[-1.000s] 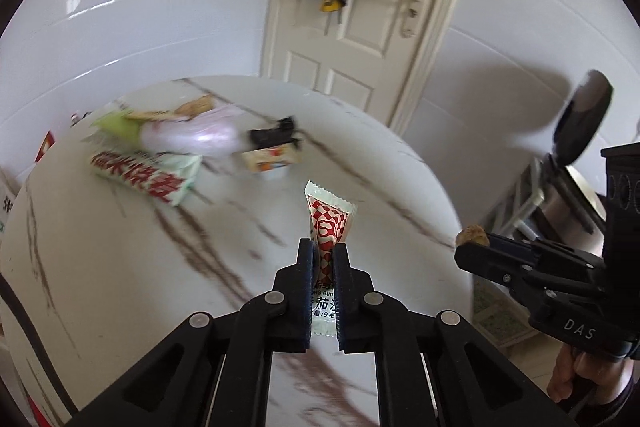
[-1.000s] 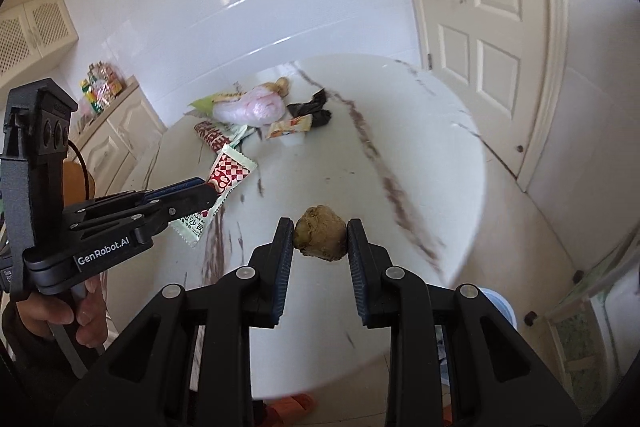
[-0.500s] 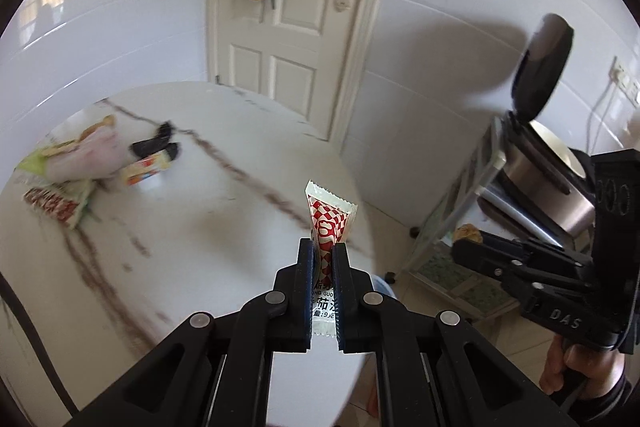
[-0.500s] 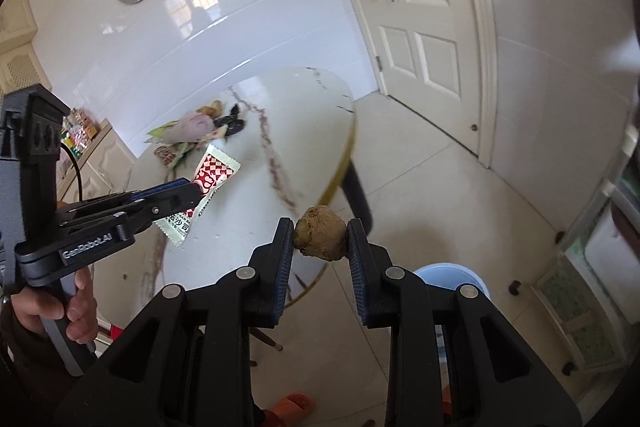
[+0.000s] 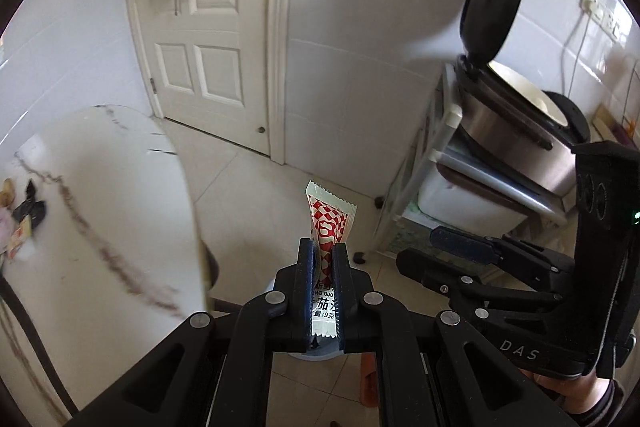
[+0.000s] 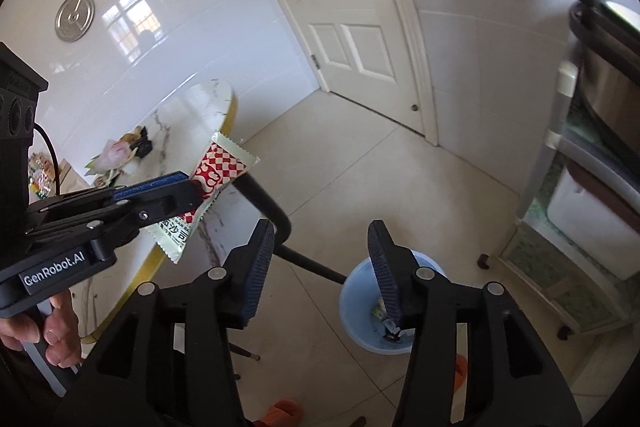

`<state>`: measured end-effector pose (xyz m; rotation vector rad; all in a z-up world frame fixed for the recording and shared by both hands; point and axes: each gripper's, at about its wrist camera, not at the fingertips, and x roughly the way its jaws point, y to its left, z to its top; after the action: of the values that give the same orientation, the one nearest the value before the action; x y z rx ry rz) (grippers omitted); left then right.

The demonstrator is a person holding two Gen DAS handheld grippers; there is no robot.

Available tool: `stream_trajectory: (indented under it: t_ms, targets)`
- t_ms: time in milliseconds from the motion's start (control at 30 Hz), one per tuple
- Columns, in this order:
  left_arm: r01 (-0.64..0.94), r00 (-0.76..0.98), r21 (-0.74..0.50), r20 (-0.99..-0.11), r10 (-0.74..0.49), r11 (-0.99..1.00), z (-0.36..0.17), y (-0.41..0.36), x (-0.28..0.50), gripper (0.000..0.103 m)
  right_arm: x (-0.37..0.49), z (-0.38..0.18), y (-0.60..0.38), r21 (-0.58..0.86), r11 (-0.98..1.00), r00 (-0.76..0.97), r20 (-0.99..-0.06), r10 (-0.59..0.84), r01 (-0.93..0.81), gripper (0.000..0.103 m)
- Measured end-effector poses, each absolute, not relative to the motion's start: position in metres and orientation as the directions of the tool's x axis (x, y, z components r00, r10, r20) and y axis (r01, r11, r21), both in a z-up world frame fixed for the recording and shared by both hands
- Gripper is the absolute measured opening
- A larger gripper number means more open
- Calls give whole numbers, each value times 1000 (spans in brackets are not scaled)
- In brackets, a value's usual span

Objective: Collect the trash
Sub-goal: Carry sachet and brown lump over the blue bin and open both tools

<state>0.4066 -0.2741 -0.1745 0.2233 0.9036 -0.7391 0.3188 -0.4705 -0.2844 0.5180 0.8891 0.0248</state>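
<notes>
Tiled kitchen floor [image 6: 360,163] now below both views, desk [image 6: 192,115] swung off to the left. Right hand-held gripper [image 6: 320,267] spread wide and empty over the blue bin [image 6: 352,307]; brown lump clamped there half a second ago gone (dropped in, presumably, though not identifiable among the bin scraps). Left hand-held gripper [image 5: 323,287] clenched on the red-checked sauce packet [image 5: 330,223], next for the bin. More trash [image 6: 120,151] left on desk. Readable: "GenRobot.AI", "DAS", packet "9克".
</notes>
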Motion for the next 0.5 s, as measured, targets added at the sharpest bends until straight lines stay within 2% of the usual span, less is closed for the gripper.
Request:
stream_trajectory:
  t_ms: [200, 267, 300, 333, 433, 500]
  targets:
    - [694, 415, -49, -788, -455, 718, -191, -313, 409, 11, 312, -293, -489, 443, 866, 633, -745, 212, 232, 50]
    - [688, 438, -15, -788, -432, 726, -192, -320, 409, 24, 310, -293, -492, 445, 864, 632, -745, 211, 236, 50]
    - [682, 445, -15, -785, -431, 731, -192, -322, 409, 36, 308, -293, -495, 444, 864, 633, -745, 208, 238, 50]
    - [674, 455, -14, -780, -430, 739, -190, -322, 410, 42, 307, -292, -495, 443, 864, 634, -745, 206, 239, 50]
    - [653, 481, -18, -762, -433, 757, -184, -322, 407, 43, 304, -285, -492, 434, 870, 639, -743, 200, 233, 50]
    - [644, 491, -29, -750, -443, 764, -177, -314, 404, 49, 304, -276, -487, 425, 878, 644, -739, 196, 221, 50]
